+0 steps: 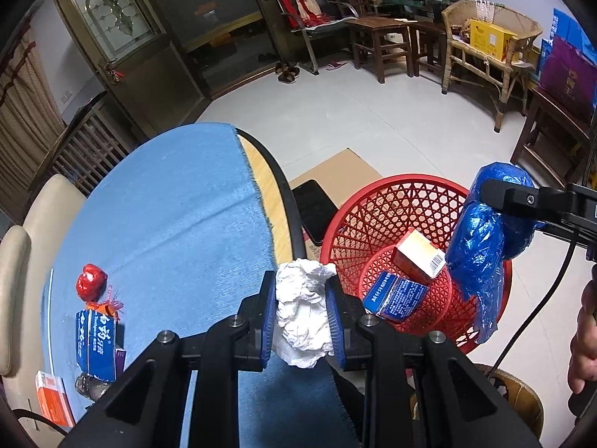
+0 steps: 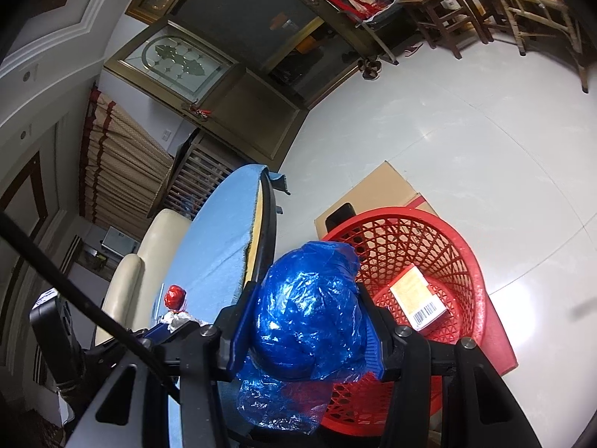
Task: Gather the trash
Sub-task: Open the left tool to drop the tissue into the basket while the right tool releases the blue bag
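My left gripper is shut on a crumpled white tissue, held over the table's right edge beside the red mesh basket. My right gripper is shut on a crumpled blue plastic bag and holds it above the basket's rim; the bag also shows in the left wrist view. In the basket lie an orange-and-white carton and a blue box. On the blue tablecloth lie a red foil ball, a blue box and an orange box.
The basket stands on the floor beside a flat cardboard box that carries a black phone. A cream chair stands at the table's left. Wooden and wicker chairs line the far wall. A wicker object sits low right.
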`<state>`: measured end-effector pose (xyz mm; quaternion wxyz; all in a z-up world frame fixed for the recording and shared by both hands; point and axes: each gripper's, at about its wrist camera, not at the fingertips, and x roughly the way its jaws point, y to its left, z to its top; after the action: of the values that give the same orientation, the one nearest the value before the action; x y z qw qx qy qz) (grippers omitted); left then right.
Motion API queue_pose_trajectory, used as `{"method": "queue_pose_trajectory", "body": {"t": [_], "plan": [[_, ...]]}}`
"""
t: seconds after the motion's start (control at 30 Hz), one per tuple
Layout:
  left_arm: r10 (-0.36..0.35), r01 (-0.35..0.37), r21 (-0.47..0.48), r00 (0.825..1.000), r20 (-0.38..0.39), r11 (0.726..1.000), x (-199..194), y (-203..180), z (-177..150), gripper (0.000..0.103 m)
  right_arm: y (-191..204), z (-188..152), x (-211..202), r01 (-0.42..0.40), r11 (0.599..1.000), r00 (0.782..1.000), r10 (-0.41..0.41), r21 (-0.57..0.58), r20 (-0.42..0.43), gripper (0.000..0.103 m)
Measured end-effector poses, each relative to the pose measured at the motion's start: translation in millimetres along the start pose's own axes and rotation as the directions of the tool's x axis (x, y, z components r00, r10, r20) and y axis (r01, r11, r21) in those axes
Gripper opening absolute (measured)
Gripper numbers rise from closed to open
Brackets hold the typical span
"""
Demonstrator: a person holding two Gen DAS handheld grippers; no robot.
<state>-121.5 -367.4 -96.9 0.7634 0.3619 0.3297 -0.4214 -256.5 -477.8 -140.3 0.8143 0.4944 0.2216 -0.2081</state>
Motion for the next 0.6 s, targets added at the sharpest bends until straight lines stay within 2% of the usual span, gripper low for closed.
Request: {"method": "queue_pose_trajectory", "body": {"t": [0.2,0.5,0.6], "plan": [[-0.017,0.017,0.018,1.0,-0.007,1.0,7.6,-9.7,5.6,0.027,-10.3,0.6,-1.1,0.021,1.0,1.0,-0.021,0.011,0.001,0.054],[-0.091,0.092,0.016,0.995,-0.045,0.996,24.3,-25.0,11.7,0.027,-29.2,2.4,-5.4,0.089,0.996,0.996,-0.089,0.029,0.009,0.055],[-0.109,0.11,0.018,0.993,-0.053,0.994,27.1,-29.9,12.7,0.03,-32.0,1.8,-4.9,0.111,0.993,0.994,-0.111,0.028,0.005,0.056]]}}
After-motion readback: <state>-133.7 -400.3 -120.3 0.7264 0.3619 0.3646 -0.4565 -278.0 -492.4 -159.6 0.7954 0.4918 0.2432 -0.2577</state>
